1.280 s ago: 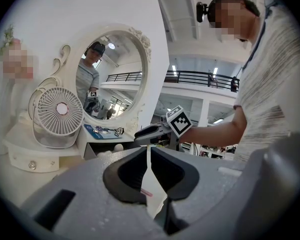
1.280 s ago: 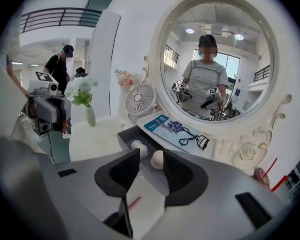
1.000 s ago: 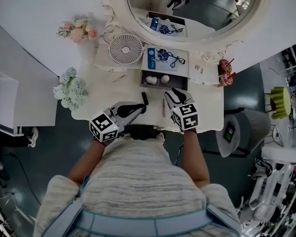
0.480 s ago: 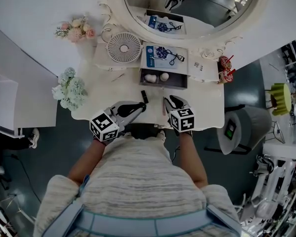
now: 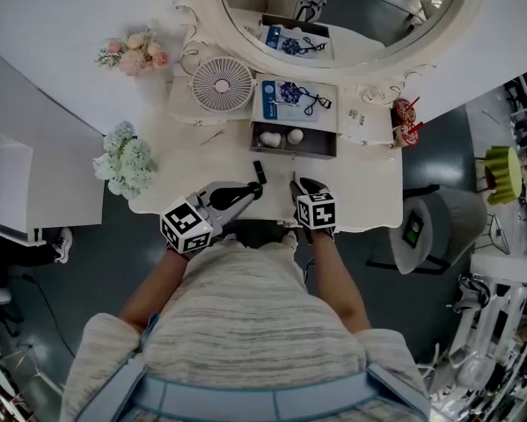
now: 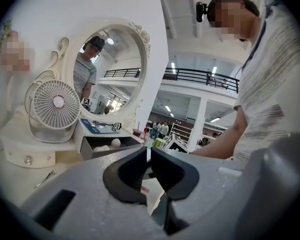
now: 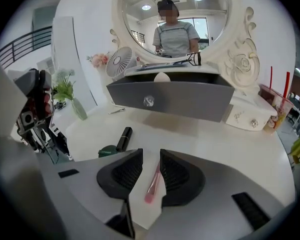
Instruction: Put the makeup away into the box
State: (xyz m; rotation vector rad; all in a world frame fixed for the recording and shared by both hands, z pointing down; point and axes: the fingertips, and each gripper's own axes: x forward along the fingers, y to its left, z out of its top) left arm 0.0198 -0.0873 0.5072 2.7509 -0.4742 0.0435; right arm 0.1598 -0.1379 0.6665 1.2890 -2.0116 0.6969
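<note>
Counter point(image 5: 369, 183), white, with a scalloped front edge; the person stands at the middle of that edge. Mirror point(image 5: 333, 7), oval with a white carved frame, stands at the back edge. Fan point(image 5: 222, 84), round and white, is at the back left, just beside the box. Box point(image 5: 329, 117), white, is at the back centre under the mirror; a blue card point(image 5: 281, 102) with a dark eyelash curler point(image 5: 311, 103) lies on its top. Drawer point(image 5: 294, 152), grey, is pulled out of the box toward the front edge and holds two white egg-shaped puffs point(image 5: 270, 139) side by side. Small clip point(image 5: 212, 137) lies on the counter left of the drawer. Black tube point(image 5: 259, 171) lies between the drawer and the front edge, left of centre, outside the box. Pink stick point(image 7: 152, 184), thin, lies on the counter near the front edge just right of the tube, also outside the box. Pink flowers point(image 5: 138, 53) are at the back left corner and pale flowers point(image 5: 124, 161) at the left edge. Left tongs point(image 6: 148, 151) are held level at the front edge, tips near the black tube; jaws together but for a thin slit, nothing between them. Right tongs point(image 7: 151, 154) are tilted down over the front edge; the jaws have just been closing and stand apart, one on each side of the pink stick, with the gap wider than the stick and no grip made.
</note>
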